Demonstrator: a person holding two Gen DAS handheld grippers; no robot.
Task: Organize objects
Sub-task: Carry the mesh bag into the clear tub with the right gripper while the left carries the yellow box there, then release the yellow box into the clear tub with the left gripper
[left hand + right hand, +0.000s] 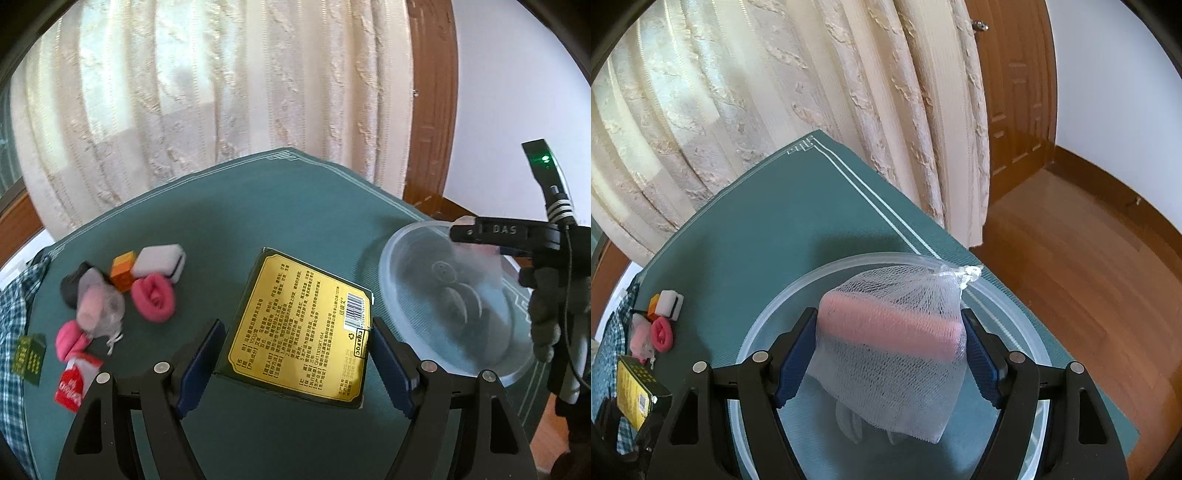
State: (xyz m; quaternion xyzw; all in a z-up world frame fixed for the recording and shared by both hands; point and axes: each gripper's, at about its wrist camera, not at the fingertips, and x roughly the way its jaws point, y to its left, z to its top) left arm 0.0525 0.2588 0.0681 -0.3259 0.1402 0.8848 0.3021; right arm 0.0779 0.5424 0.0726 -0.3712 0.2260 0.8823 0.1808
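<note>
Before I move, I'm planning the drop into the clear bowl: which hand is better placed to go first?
The right. Its tool already holds the mesh bag with the pink bar above the clear bowl. The left tool holds the yellow-labelled box over the green cloth, beside the bowl.

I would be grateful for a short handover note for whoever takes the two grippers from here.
Left gripper: shut on the gold-labelled box, held above the green table.
Right gripper: shut on the mesh bag with the pink block, held over the clear plastic bowl at the table's right end.
Done: nothing visible in the bowl yet.
Left: at the table's left end, a cluster remains: pink roll, orange cube, white block, a second mesh bag, red packet. Where the box goes I cannot tell.
</note>
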